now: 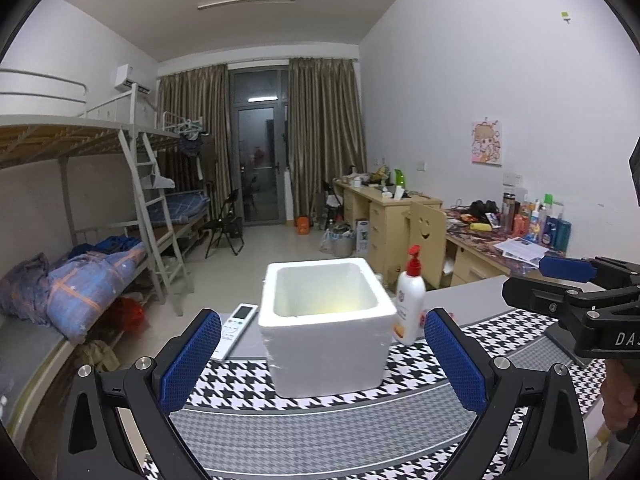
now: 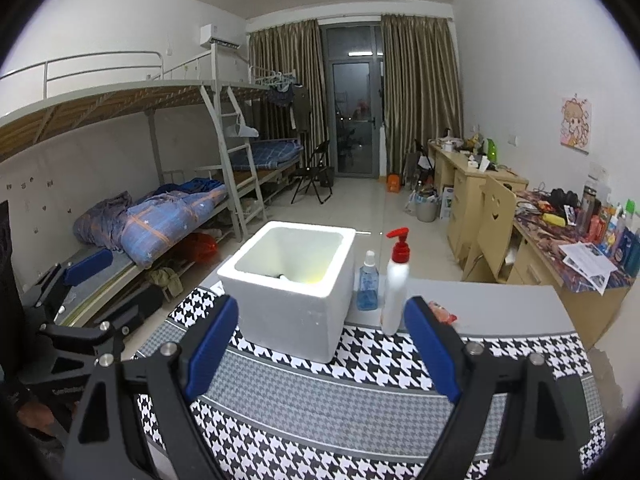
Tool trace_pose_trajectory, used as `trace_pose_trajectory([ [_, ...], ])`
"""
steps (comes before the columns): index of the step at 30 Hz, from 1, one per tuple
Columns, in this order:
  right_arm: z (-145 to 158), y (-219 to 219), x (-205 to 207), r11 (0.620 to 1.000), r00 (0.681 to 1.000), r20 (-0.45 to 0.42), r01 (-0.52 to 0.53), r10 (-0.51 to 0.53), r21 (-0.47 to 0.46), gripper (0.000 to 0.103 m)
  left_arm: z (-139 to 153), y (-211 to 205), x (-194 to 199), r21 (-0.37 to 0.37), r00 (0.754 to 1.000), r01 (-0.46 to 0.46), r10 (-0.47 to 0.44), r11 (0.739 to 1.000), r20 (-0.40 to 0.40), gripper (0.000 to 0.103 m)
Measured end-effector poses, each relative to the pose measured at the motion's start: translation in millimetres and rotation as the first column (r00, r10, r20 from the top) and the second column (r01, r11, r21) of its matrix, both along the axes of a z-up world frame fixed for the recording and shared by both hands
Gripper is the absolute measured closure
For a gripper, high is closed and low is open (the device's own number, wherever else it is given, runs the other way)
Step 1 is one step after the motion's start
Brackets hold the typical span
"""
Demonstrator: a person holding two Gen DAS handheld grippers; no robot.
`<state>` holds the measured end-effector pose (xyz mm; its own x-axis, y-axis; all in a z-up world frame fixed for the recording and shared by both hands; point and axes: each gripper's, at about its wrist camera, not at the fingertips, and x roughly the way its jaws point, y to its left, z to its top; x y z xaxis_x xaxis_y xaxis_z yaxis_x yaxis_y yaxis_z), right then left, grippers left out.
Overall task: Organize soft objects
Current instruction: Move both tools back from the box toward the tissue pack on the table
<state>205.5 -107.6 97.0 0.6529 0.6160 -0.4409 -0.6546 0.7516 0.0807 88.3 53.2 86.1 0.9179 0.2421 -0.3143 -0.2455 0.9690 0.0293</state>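
A white foam box point(image 1: 326, 320) point(image 2: 289, 282) stands open-topped on a houndstooth mat point(image 1: 320, 420) point(image 2: 360, 400); something yellowish lies at its bottom. My left gripper point(image 1: 322, 354) is open just in front of the box, nothing between its blue pads. My right gripper point(image 2: 324, 344) is open too, facing the box and a white pump bottle point(image 2: 395, 284) point(image 1: 410, 300) with a red head. A small red and pink soft object point(image 2: 442, 314) lies on the grey table behind the right finger. Each gripper shows at the other view's edge.
A blue liquid bottle point(image 2: 367, 282) stands between box and pump bottle. A white remote point(image 1: 236, 330) lies left of the box. Bunk beds point(image 2: 160, 208) fill the left of the room, wooden desks point(image 2: 560, 248) with clutter line the right wall.
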Motion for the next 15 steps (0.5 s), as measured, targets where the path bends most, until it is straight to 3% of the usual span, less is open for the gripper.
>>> trace_pose_trajectory([
  [15, -10, -40, -29, 0.997, 0.995, 0.06, 0.077, -0.078, 0.018, 0.015, -8, -33, -14, 0.004, 0.996, 0.082, -0.082, 0.997, 0.039, 0.001],
])
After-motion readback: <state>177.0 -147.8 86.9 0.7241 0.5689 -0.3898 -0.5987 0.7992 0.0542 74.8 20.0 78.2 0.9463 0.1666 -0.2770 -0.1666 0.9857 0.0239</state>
